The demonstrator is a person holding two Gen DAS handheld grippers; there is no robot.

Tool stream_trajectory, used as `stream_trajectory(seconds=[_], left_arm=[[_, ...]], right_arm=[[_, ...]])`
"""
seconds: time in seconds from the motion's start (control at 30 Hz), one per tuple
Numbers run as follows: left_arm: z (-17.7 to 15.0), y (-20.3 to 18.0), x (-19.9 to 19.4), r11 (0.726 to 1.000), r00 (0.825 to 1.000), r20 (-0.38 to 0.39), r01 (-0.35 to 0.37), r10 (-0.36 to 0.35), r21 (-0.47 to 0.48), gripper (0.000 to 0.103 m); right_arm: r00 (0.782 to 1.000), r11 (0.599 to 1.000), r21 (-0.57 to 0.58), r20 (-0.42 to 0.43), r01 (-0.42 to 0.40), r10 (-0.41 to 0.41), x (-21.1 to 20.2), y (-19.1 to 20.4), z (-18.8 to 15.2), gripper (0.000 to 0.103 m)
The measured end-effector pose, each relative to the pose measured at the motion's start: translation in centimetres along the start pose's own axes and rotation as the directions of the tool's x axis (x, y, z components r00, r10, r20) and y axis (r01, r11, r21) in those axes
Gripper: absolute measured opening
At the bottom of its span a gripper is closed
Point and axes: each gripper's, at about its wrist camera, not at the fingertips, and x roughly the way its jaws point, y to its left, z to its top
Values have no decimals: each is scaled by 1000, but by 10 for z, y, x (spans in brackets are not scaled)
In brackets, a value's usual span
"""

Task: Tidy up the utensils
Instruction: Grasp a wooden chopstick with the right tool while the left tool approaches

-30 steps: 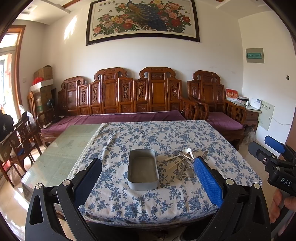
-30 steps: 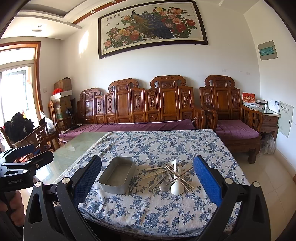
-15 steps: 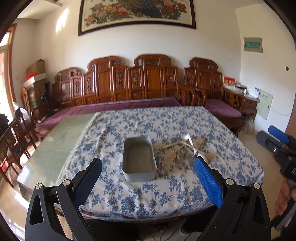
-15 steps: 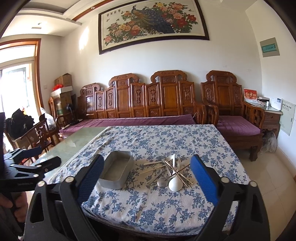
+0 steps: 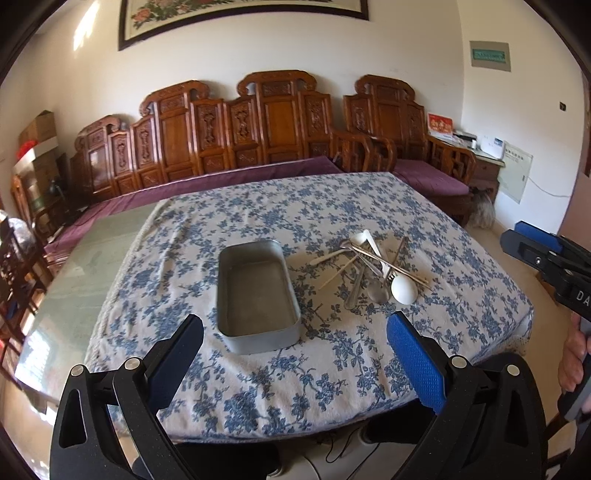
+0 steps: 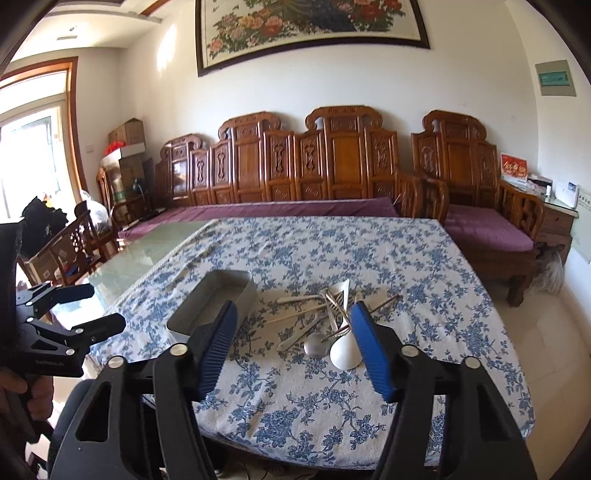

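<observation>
Nothing sorted yet: grey rectangular metal tin (image 5: 258, 295) centre frame empty; tangled pile of metal and white utensils (image 5: 373, 269) right of it on table; left gripper (image 5: 295, 350) jaws wide, empty; right gripper (image 6: 295, 347) jaws part-open, empty

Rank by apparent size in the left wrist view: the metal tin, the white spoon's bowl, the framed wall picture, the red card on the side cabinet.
1. framed wall picture, though cropped by the frame edge
2. metal tin
3. white spoon's bowl
4. red card

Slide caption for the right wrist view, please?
Open right tongs approach tangled utensils beside an empty metal tin.
</observation>
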Motion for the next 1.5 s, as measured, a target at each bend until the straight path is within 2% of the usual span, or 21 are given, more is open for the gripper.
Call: stream_trajectory(seconds=[0.3, 0.47, 0.73, 0.93, 1.1, 1.23, 1.33, 1.4, 1.5], left_arm=[[16, -8, 49, 997, 997, -38, 65, -63, 43, 96], [18, -20, 80, 993, 994, -74, 90, -84, 72, 96], [7, -35, 126, 990, 981, -162, 122, -109, 74, 96], [2, -39, 149, 989, 971, -213, 126, -106, 80, 96], [1, -43, 163, 988, 968, -233, 121, -96, 95, 96], [-1, -49, 174, 987, 961, -260, 127, -97, 103, 96], [-1, -53, 181, 986, 959, -268, 125, -91, 113, 96], [1, -56, 186, 985, 957, -273, 130, -95, 113, 96], [4, -63, 192, 983, 956, -275, 137, -98, 125, 96]], right_arm=[[993, 1000, -23, -118, 2, -5, 56, -29, -1, 40], [983, 999, -42, -180, 7, -15, 85, -48, 0, 33], [944, 999, -43, -331, -7, -8, 167, -83, -23, 31], [910, 999, -33, -415, -33, 16, 222, -99, -40, 23], [896, 998, -1, -440, -70, 62, 252, -105, -40, 17], [881, 997, -10, -468, -81, 66, 269, -104, -43, 16], [869, 995, -19, -489, -98, 76, 276, -104, -45, 10], [868, 994, -23, -489, -109, 84, 276, -106, -46, 6], [878, 992, -12, -467, -125, 105, 265, -108, -43, 6]])
